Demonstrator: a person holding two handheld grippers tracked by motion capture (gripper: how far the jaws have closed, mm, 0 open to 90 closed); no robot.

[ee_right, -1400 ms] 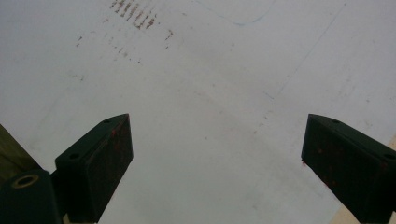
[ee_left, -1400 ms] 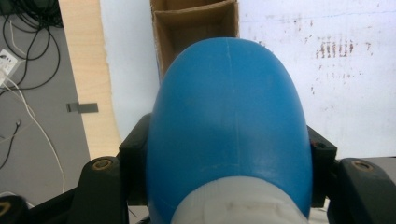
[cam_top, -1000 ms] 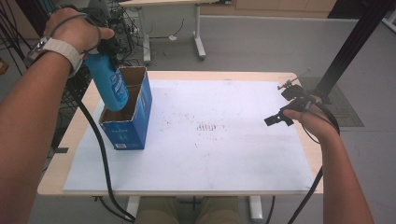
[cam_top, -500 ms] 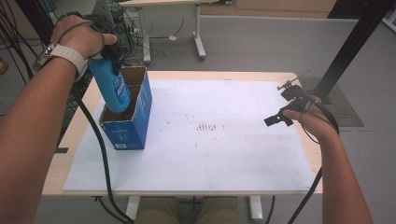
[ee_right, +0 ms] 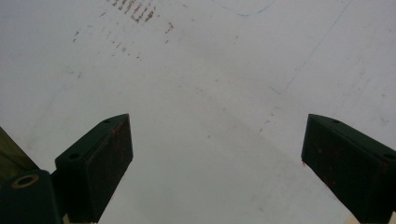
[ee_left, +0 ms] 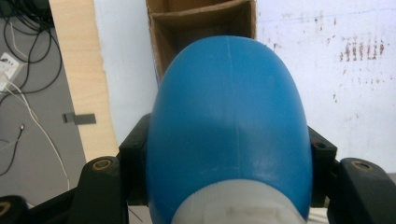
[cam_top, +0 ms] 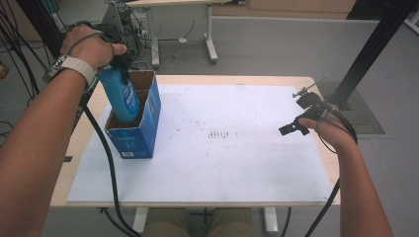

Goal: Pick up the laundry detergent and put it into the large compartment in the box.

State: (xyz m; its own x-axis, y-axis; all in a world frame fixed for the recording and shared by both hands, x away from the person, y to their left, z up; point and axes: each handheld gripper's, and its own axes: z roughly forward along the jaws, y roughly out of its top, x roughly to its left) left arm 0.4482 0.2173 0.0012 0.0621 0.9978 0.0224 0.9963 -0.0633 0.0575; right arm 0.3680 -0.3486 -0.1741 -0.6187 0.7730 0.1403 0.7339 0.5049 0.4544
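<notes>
The blue bottle (cam_top: pixel 121 96) stands nearly upright with its long axis running top to bottom, its lower end already inside the open mouth of the blue cardboard box (cam_top: pixel 141 133) and its upper part above the rim. It hangs directly below the left gripper (cam_top: pixel 118 59), which clamps it just beneath the white cap; in the left gripper view the black jaws press against both flanks of the bottle's rounded shoulder. The compartment beneath lies straight along that axis, so the remaining move is judged to be a plain descent with little sideways correction. The bottle is smooth, glossy plastic, bulbous at the shoulder, with a printed label on its side. The box sits at the left of the white table sheet (cam_top: pixel 237 163), divided by a cardboard partition. The right gripper (cam_top: pixel 301 116) is well apart at the right edge, jaws wide and empty over bare sheet.
</notes>
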